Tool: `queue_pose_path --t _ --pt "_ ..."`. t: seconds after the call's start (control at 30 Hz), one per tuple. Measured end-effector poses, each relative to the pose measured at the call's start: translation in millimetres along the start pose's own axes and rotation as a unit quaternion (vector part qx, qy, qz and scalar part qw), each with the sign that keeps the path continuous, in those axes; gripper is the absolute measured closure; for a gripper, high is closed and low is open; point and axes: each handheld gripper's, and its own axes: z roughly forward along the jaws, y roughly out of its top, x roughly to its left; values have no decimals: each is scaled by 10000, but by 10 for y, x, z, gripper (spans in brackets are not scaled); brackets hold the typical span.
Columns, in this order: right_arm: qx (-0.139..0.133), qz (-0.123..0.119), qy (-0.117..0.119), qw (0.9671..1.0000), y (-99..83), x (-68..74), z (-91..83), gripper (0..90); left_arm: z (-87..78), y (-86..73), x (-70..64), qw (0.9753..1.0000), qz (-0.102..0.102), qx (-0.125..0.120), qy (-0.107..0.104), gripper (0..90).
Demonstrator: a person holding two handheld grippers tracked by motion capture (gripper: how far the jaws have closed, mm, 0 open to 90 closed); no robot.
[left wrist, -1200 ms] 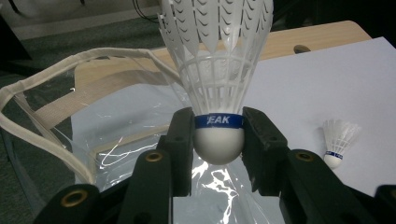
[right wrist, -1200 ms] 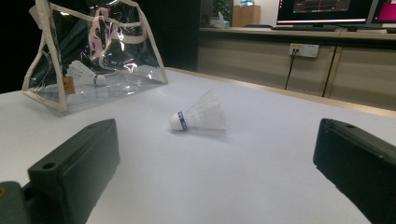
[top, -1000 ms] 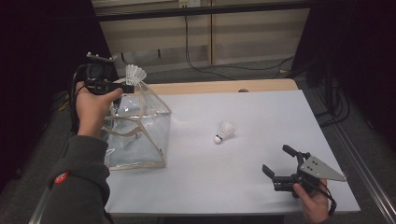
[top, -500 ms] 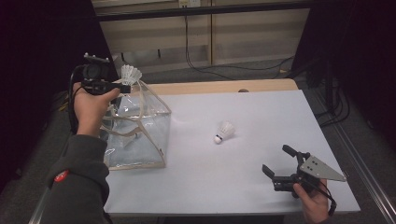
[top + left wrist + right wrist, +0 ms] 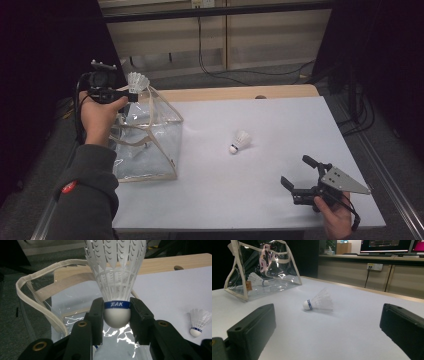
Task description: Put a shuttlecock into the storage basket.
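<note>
A clear plastic bag [image 5: 150, 145] with cream trim stands on the left of the white table [image 5: 260, 200]. My left gripper [image 5: 129, 94] is above the bag's open top, shut on the cork of a white shuttlecock [image 5: 137, 81] whose feathers point up. In the left gripper view both jaws clamp that shuttlecock [image 5: 116, 277] at its blue band, over the bag's rim [image 5: 37, 297]. A second shuttlecock [image 5: 241, 141] lies on its side mid-table. My right gripper [image 5: 297, 175] rests open near the front right, facing that shuttlecock [image 5: 318, 301]. Another shuttlecock [image 5: 257, 279] lies inside the bag [image 5: 244, 293].
A wooden strip [image 5: 240, 93] runs along the table's far edge. Behind it are cabinets with hanging cables [image 5: 200, 45]. Dark floor surrounds the table on both sides.
My left gripper has shifted slightly left with the shuttlecock in it, staying above the bag's opening. The right gripper and the shuttlecock on the table have not moved.
</note>
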Motion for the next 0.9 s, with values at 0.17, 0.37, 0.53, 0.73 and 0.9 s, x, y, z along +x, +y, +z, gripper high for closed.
queue_pose_path --t 0.17,0.37,0.53,0.73,0.9 --pt "6 8 2 10000 0 3 1 4 20 -25 21 10000 -47 2 57 657" --pt "5 6 1 10000 -1 2 0 4 51 -62 52 9999 -77 60 90 657" --pt "1 1 19 10000 1 7 0 4 83 -105 75 9997 -155 53 163 656" --pt "-1 -1 5 10000 2 4 0 4 101 -134 110 9995 -224 70 222 656" --pt "12 -11 5 10000 -1 2 0 4 138 -145 96 9995 -218 77 237 655"
